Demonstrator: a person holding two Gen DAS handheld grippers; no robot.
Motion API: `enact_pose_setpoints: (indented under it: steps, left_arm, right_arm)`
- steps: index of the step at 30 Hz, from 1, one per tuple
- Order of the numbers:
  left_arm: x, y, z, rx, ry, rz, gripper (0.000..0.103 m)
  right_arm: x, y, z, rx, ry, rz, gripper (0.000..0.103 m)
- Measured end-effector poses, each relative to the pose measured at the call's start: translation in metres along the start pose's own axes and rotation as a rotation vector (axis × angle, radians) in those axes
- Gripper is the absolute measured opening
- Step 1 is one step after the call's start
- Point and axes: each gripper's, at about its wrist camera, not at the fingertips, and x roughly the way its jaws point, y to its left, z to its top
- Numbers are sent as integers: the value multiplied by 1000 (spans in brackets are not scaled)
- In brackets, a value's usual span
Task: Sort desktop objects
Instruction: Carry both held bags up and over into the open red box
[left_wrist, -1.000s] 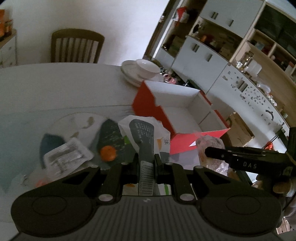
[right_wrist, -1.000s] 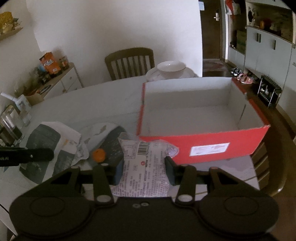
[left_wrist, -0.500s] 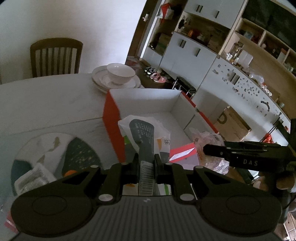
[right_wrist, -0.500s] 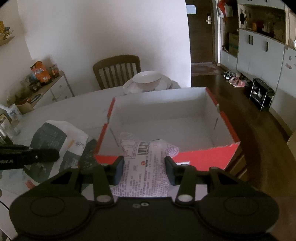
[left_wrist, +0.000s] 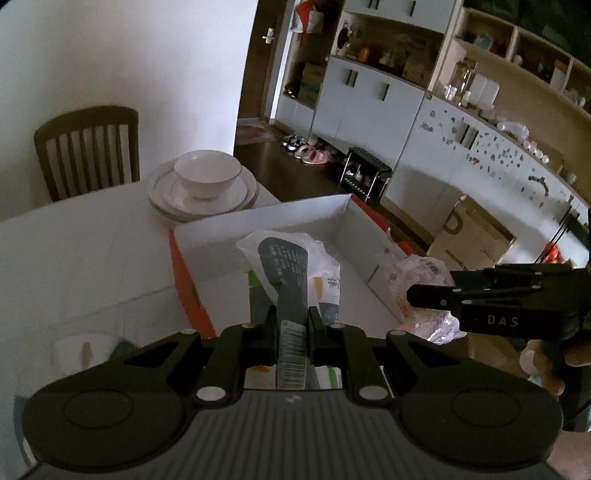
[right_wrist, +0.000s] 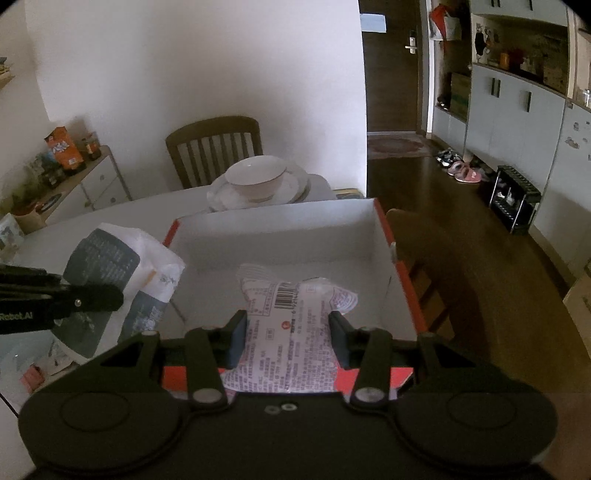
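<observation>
Your left gripper (left_wrist: 291, 325) is clamped on a white and grey packet (left_wrist: 291, 269), held over the red box (left_wrist: 192, 273) on the table (left_wrist: 74, 258); the packet hides part of the box floor. At the right edge, your right gripper (left_wrist: 417, 295) shows only side-on.

Through the right wrist camera, your right gripper (right_wrist: 288, 332) pinches a clear printed bag (right_wrist: 291, 321) above the same box (right_wrist: 402, 280), whose near wall is mostly covered. Beyond it, a bowl (right_wrist: 256, 179) sits on plates.

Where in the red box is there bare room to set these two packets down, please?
The red box shows a bare white floor from its far wall to the packets held over its near end. Table left of it is bare up to the plates and bowl.
</observation>
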Motion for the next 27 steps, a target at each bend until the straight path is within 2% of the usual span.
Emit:
enact_pose_setpoints:
  steps: [14,19,27]
  left_arm:
    - [70,-3,41,57,68,64,14]
    - [95,-5,42,88,91,92,14]
    - [138,1,34,105,184,124,14]
  right_arm:
    - [45,-12,24,-94,14,1,46]
    - [66,-18,24,-92,52,-4,46]
    - [93,-21,19,-132,96,-15,46]
